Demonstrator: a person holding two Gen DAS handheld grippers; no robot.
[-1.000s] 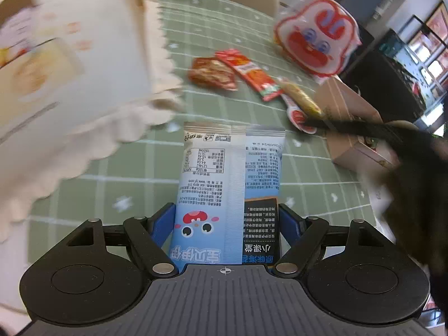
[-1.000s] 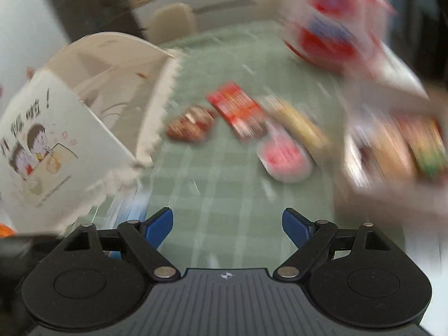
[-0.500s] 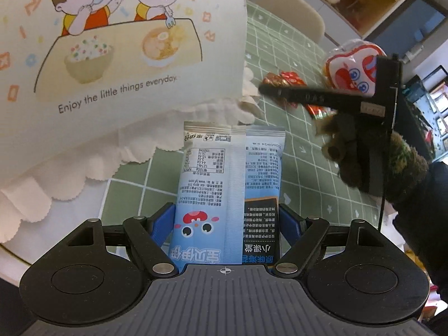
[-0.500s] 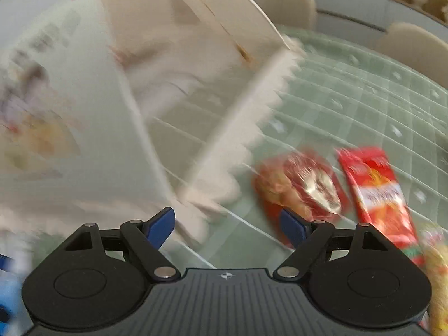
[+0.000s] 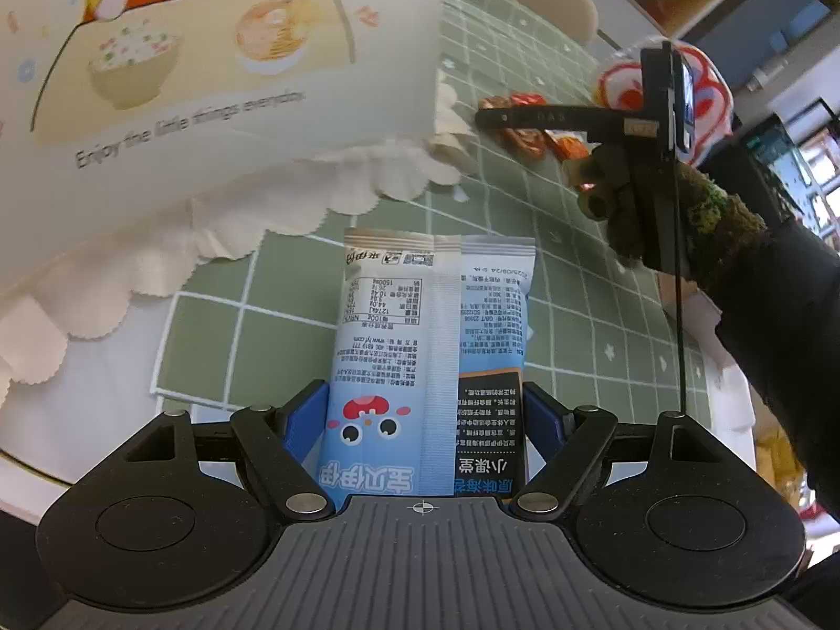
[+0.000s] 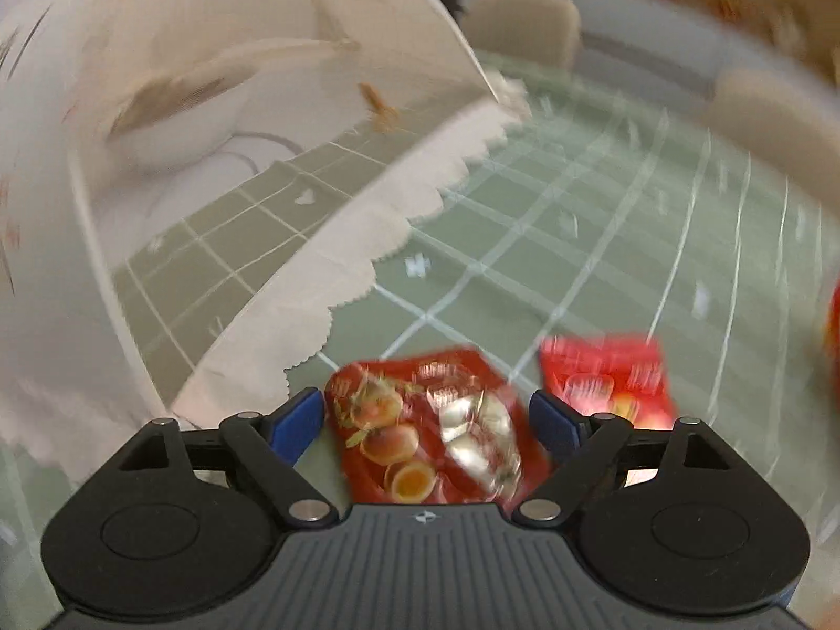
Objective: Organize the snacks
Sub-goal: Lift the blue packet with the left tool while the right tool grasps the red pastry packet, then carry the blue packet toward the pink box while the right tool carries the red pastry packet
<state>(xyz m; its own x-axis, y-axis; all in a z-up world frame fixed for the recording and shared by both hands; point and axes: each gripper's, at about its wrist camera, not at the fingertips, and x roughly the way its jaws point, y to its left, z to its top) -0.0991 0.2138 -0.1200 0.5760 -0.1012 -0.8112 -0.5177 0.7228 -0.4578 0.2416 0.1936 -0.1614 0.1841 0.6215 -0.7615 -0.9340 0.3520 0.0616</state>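
Note:
My left gripper [image 5: 425, 415] is shut on a light-blue snack packet [image 5: 430, 325], held upright above the green checked tablecloth [image 5: 577, 325]. A white paper bag [image 5: 210, 79] with a cartoon print and a scalloped mouth lies on its side just beyond it. In the right wrist view the bag's open mouth [image 6: 236, 105] faces me. My right gripper [image 6: 425, 415] hangs low over a red snack packet [image 6: 430, 430] beside that mouth. Its jaws are closing, with the packet between them and the pads clear of it. A second red packet [image 6: 609, 378] lies to the right.
A red-and-white rabbit-shaped snack bag [image 5: 703, 84] stands behind the gloved hand [image 5: 656, 210] that holds the right gripper. Beige chairs [image 6: 520, 21] stand along the table's far edge. The white table rim [image 5: 105, 367] shows at the near left.
The right gripper swept left and down across the table to the red packet by the bag's mouth. The left gripper, still holding the blue packet, drew closer to the bag's printed side.

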